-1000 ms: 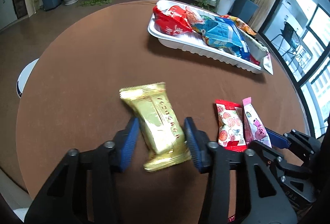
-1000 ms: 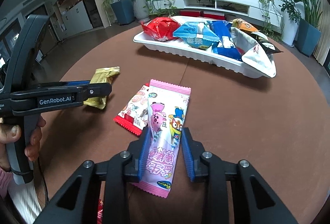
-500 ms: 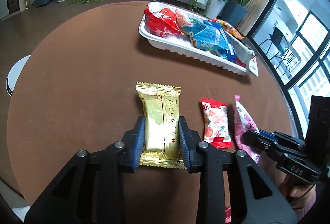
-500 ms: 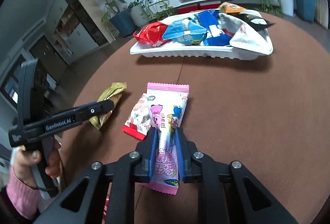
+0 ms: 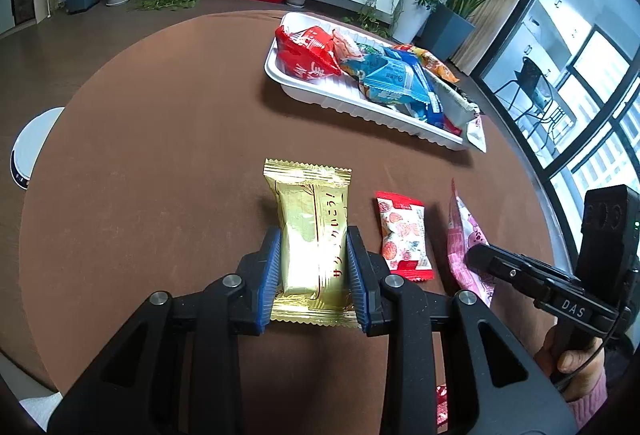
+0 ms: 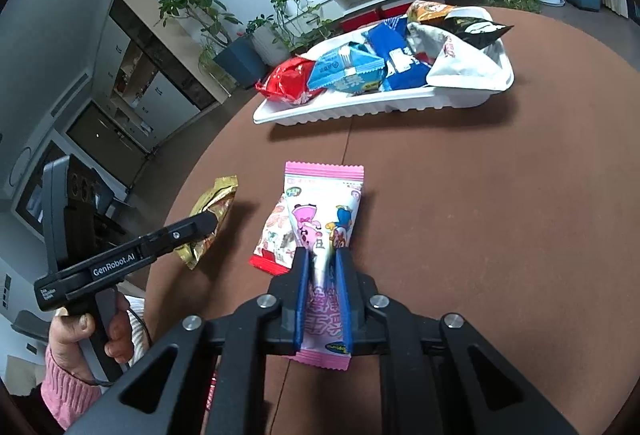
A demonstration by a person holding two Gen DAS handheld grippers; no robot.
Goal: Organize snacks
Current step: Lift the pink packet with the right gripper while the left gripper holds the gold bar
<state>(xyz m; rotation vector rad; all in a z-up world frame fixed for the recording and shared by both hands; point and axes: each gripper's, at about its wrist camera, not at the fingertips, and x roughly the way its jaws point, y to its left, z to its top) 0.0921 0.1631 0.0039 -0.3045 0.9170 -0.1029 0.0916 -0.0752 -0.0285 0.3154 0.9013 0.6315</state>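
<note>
My left gripper (image 5: 313,267) is shut on a gold snack packet (image 5: 310,219) with red lettering, held just above the round brown table (image 5: 160,139). My right gripper (image 6: 322,287) is shut on a pink cartoon snack packet (image 6: 324,203), which creases between the pads. A red-and-white strawberry snack packet (image 5: 404,235) lies on the table between the two. It also shows in the right wrist view (image 6: 274,235), partly under the pink packet. A white tray (image 5: 372,111) holding several snack bags sits at the far side of the table.
The tray (image 6: 360,107) holds red, blue, orange and white bags that overhang its right end. A small red packet (image 5: 440,407) lies at the near table edge. A white stool (image 5: 30,143) stands left of the table. Plants and a TV cabinet line the wall.
Both grippers closed fully on their packets. The gold packet has turned straight between the left pads. Both packets are lifted slightly and the views have risen.
</note>
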